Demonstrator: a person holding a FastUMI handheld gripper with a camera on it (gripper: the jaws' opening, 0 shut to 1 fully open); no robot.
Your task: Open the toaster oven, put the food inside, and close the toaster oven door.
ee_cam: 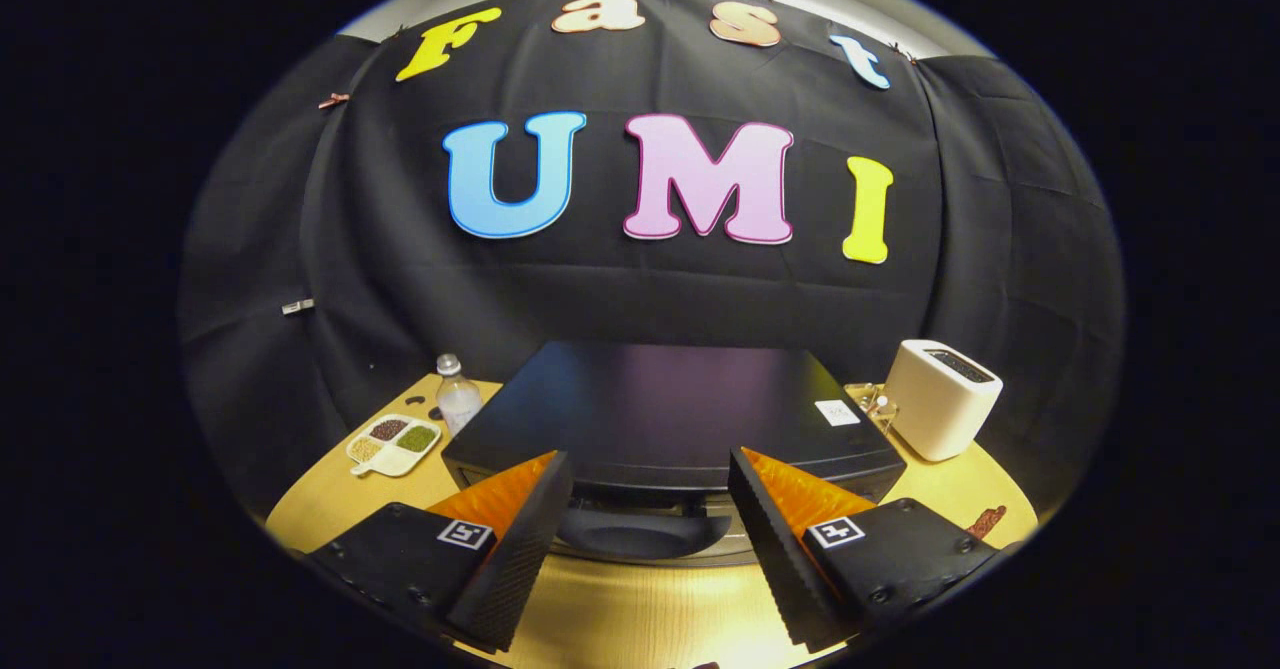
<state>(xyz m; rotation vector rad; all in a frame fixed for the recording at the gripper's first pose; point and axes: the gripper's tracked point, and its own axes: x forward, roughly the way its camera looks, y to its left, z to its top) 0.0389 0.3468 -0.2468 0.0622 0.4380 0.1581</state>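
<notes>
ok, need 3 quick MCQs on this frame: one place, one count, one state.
1. Where does the water bottle stand?
A. left of the toaster oven, behind the divided dish
B. on top of the oven
C. beside the white toaster

2. How many filled sections of the divided dish show?
A. one
B. three
C. six

3. How is the gripper?
A. shut on the bottle
B. shut, empty
C. open, holding nothing

Answers: 1 A, the bottle is on the table at the oven's left corner; 2 B, three fillings show; 3 C, fingers spread apart.

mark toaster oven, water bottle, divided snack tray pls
toaster oven (660, 404): gripper view, on its dark top panel.
water bottle (458, 399): gripper view, on its clear body.
divided snack tray (393, 444): gripper view, on the central divider.
</notes>
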